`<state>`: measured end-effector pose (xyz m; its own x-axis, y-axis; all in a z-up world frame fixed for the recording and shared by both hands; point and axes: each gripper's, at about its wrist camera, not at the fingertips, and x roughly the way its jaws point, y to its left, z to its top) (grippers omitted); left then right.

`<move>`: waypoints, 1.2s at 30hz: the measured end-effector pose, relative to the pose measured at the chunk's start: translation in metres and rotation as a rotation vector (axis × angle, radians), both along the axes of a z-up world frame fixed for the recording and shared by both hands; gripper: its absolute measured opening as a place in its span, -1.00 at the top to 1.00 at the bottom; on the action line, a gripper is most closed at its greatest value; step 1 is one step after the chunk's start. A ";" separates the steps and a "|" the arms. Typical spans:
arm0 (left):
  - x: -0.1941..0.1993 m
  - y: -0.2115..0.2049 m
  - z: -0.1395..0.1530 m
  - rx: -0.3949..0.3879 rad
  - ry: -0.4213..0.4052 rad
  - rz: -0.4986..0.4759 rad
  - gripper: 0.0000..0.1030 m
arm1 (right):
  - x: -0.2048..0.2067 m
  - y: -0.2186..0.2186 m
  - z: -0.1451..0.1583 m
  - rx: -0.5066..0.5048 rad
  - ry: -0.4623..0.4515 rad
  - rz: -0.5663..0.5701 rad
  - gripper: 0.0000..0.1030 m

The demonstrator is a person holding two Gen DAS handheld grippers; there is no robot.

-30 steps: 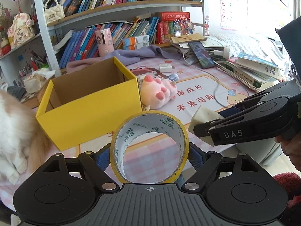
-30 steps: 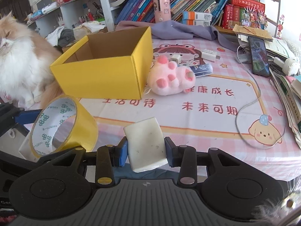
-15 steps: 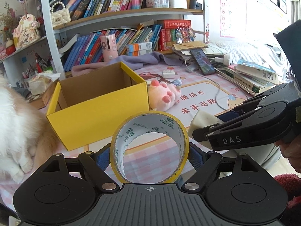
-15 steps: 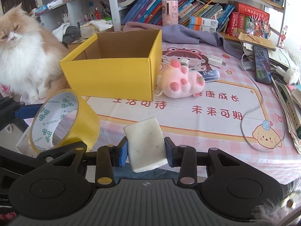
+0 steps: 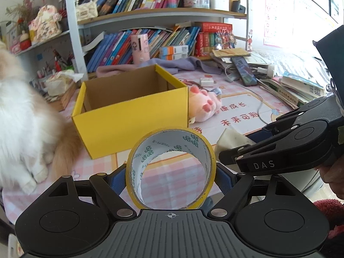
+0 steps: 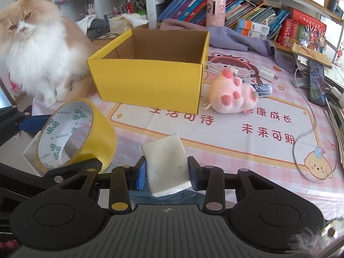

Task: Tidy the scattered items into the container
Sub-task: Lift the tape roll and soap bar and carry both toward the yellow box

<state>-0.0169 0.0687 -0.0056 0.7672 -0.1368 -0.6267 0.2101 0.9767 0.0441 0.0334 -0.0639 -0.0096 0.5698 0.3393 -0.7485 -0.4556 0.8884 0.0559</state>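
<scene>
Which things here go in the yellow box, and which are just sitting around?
For the job:
- tape roll, in the left gripper
- white sponge block, in the right gripper
- yellow box
- probably the pink plush paw on the mat

Just around:
- cat
- phone
- purple cloth
- shelf books

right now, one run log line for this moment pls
left claw: shut on tape roll | right claw: shut on white block | yellow box: open, ahead | pink plush: on table

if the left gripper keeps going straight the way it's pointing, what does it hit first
Probably the yellow box: its near wall stands just past the tape held in the left gripper. Depth is uncertain; the cat sits off left.
</scene>
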 end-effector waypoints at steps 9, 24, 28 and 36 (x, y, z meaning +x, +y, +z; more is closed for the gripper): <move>0.014 0.013 0.011 -0.005 -0.034 0.020 -0.62 | 0.021 0.003 0.015 -0.013 -0.102 0.049 0.30; 0.096 0.035 0.061 0.004 -0.168 0.060 -0.62 | 0.120 0.013 0.063 -0.048 -0.301 0.156 0.30; 0.124 0.040 0.058 0.004 -0.144 0.086 -0.62 | 0.145 0.020 0.062 -0.035 -0.291 0.199 0.30; 0.186 0.054 0.045 0.041 -0.060 0.103 -0.63 | 0.198 0.052 0.050 -0.066 -0.275 0.363 0.30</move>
